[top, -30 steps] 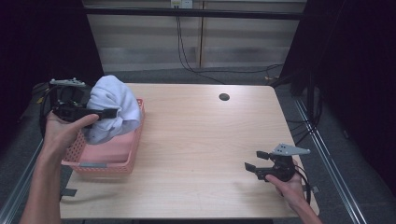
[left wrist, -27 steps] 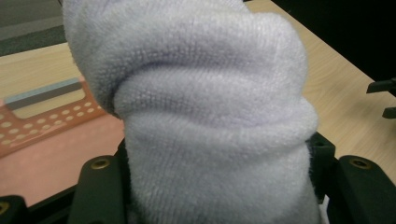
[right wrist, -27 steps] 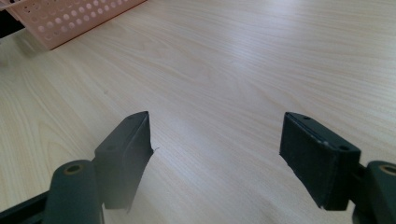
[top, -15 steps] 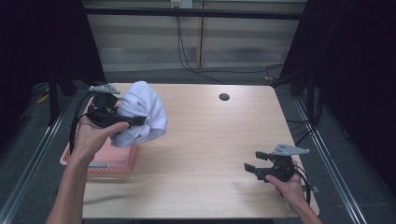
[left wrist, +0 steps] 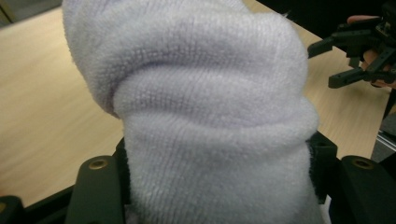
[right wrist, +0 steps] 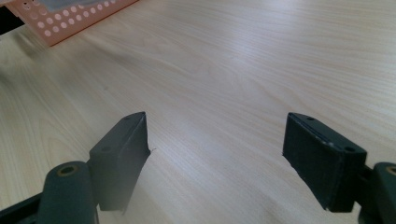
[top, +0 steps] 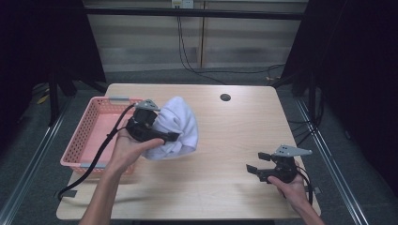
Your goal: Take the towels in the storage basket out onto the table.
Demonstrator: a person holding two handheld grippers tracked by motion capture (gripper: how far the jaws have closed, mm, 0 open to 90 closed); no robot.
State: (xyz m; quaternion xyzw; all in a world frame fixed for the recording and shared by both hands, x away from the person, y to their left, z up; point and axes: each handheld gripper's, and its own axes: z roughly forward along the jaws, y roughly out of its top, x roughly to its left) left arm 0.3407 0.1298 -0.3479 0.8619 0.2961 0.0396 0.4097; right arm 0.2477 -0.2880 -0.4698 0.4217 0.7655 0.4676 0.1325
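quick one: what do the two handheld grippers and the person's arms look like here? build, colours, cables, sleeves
Both the left gripper and right gripper are black, each with two flat, blocky jaws, brass-coloured screw inserts near the jaw bases and a grey three-cornered plate on top. A black cable trails from each. Forearms are bare, no sleeves or gloves visible.

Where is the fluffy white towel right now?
In the high view the white towel is bunched in the left gripper, held above the table just right of the pink basket.

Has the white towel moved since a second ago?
Yes. The white towel, clamped in the left gripper, has travelled from over the pink basket rightward, toward the table's middle.
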